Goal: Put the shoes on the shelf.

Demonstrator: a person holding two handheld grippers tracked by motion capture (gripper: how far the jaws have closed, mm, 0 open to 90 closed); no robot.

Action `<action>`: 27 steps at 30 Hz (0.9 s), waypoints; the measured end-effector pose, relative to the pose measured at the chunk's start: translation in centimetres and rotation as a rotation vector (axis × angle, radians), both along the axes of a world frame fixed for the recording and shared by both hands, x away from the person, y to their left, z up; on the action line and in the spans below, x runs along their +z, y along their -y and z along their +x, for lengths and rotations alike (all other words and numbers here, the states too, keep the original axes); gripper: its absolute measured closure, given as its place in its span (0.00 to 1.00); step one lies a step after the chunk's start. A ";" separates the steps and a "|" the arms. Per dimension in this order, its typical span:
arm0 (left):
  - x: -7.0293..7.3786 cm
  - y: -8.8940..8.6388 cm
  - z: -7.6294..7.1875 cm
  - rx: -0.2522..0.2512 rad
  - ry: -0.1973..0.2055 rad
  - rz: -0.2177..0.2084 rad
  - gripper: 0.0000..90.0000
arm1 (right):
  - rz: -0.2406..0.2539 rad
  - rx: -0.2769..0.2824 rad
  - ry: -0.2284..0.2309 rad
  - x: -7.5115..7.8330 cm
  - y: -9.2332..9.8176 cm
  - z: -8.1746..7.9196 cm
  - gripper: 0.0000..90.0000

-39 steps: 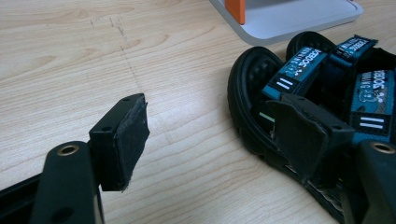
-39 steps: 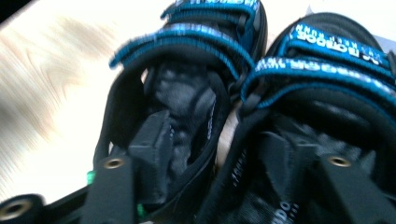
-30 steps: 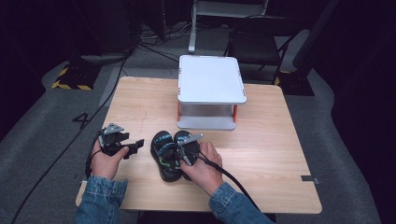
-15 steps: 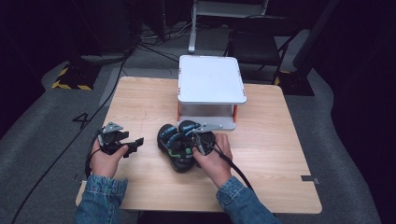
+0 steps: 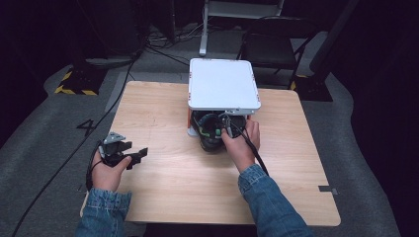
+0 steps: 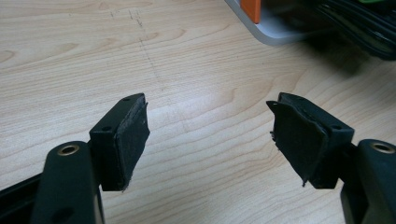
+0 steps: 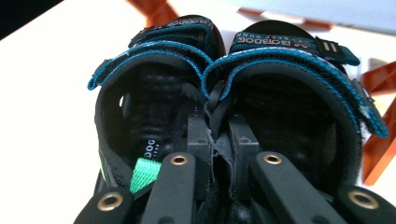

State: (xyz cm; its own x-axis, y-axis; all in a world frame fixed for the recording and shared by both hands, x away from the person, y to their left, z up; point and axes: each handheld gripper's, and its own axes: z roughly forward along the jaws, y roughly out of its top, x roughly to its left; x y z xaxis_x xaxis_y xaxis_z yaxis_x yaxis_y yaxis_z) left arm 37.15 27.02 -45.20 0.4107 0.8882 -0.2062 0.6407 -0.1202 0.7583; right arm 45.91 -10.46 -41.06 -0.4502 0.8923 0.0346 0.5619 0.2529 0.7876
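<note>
A pair of black sandals (image 5: 209, 133) with blue-edged straps sits side by side at the front of the white two-level stand (image 5: 222, 84), toes under its top shelf. My right gripper (image 5: 226, 130) is shut on the sandals' touching inner edges (image 7: 212, 100); its jaws have just closed further on them. In the right gripper view the left sandal (image 7: 149, 65) and the right sandal (image 7: 289, 65) point away from me. My left gripper (image 5: 140, 153) rests at the table's left, open, with only bare wood between its pads (image 6: 133, 135).
The wooden table (image 5: 168, 192) has free room around the left hand and along its front. The stand's orange leg (image 6: 252, 8) and white base stand ahead of the left gripper. A black chair (image 5: 269, 47) and floor cables lie behind the table.
My right hand has carried the pair of sandals away from me, from the table's middle to under the white stand's top. The left hand has stayed in place.
</note>
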 end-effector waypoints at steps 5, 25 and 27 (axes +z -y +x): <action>-0.2 0.1 0.0 -0.004 -0.005 0.000 0.30 | 0.028 -0.074 0.044 -1.8 -0.2 2.6 0.92; -0.3 0.6 0.3 -0.031 -0.019 -0.007 0.30 | 0.064 -0.087 0.233 -3.5 0.6 3.9 0.59; -0.2 0.8 0.3 -0.035 -0.017 -0.009 0.30 | 0.063 -0.066 0.227 -3.0 1.2 3.2 0.57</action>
